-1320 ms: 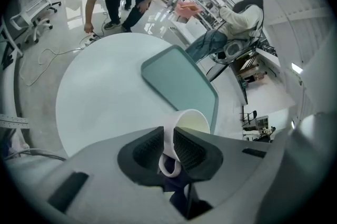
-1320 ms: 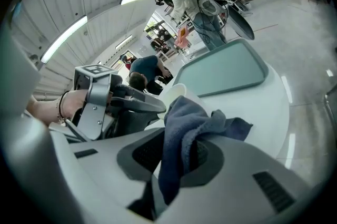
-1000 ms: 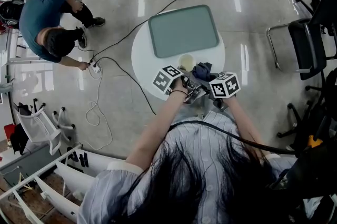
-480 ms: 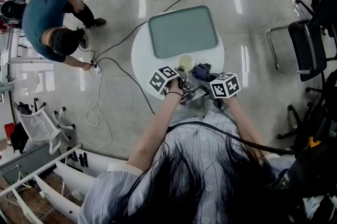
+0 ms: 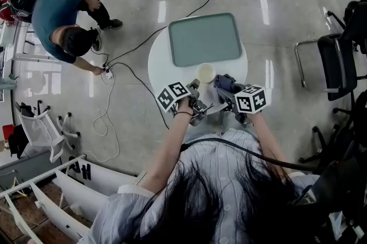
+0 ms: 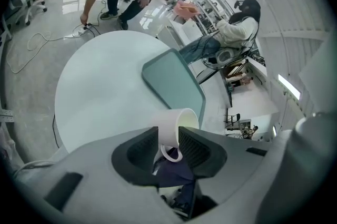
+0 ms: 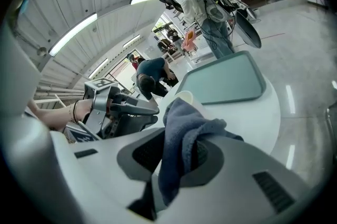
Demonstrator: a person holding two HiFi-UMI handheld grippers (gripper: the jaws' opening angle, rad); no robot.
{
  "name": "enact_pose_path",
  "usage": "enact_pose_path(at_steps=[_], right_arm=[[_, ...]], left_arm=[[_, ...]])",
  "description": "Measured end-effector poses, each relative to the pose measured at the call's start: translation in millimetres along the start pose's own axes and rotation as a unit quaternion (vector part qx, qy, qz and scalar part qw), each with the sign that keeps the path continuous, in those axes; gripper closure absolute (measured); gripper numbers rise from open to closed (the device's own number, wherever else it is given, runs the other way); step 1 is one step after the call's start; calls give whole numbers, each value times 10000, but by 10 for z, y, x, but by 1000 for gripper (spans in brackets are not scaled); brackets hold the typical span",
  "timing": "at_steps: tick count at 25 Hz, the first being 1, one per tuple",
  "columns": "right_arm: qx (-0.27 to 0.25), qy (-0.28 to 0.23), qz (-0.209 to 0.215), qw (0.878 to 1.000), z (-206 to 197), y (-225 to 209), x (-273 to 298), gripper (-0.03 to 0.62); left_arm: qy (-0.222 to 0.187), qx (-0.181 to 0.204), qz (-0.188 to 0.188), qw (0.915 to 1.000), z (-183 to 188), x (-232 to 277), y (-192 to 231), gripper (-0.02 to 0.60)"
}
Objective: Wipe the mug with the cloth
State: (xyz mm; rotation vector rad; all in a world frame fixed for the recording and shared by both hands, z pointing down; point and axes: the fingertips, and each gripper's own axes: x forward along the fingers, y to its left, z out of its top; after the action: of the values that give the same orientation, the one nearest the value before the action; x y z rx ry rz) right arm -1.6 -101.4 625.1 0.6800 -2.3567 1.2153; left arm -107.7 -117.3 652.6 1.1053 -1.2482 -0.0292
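Just off the tray (image 6: 174, 86)'s near edge, with bare table (image 6: 100, 86) top open leftward, the left gripper (image 6: 168, 136) clamped the plain white mug (image 6: 176, 124) at its handle, and the right gripper (image 7: 179, 152) pinched the blue cloth (image 7: 181, 130).

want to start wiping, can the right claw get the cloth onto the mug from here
Probably yes. The right claw grips the cloth, and the mug is just beyond it with nothing between. The left claw holds the mug by its handle, leaving its side bare.
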Motion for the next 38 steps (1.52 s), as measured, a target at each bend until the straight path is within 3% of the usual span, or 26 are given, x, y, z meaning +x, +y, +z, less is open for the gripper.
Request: enact_pose_path(at_steps=[3, 6, 11, 16, 21, 24, 31, 38], right_arm=[[-101, -9, 52, 9999, -7, 59, -47, 514], [-235, 3, 108, 9997, -6, 111, -123, 514], [-646, 69, 174, 9977, 65, 222, -187, 514], [-939, 31, 362, 9949, 174, 341, -257, 514], [-1155, 22, 558, 9917, 205, 409, -357, 514], [-1321, 86, 642, 9891, 185, 406, -416, 514], [-1383, 280, 774, 9870, 52, 348, -420, 514], [-1370, 328, 839, 9865, -4, 410, -344, 514]], left_arm=[[1, 296, -83, 9995, -26, -90, 21, 466], [-26, 835, -69, 9965, -78, -172, -4, 466], [-242, 1894, 78, 9816, -69, -333, -80, 468], [-556, 2444, 33, 9681, -38, -465, -231, 474], [-900, 2562, 79, 9624, -81, -593, -276, 517], [-1076, 2464, 86, 9631, -168, -651, -264, 520], [-1189, 2296, 51, 9660, -446, -828, -121, 523], [-1213, 2510, 91, 9603, -470, -1009, -35, 526]])
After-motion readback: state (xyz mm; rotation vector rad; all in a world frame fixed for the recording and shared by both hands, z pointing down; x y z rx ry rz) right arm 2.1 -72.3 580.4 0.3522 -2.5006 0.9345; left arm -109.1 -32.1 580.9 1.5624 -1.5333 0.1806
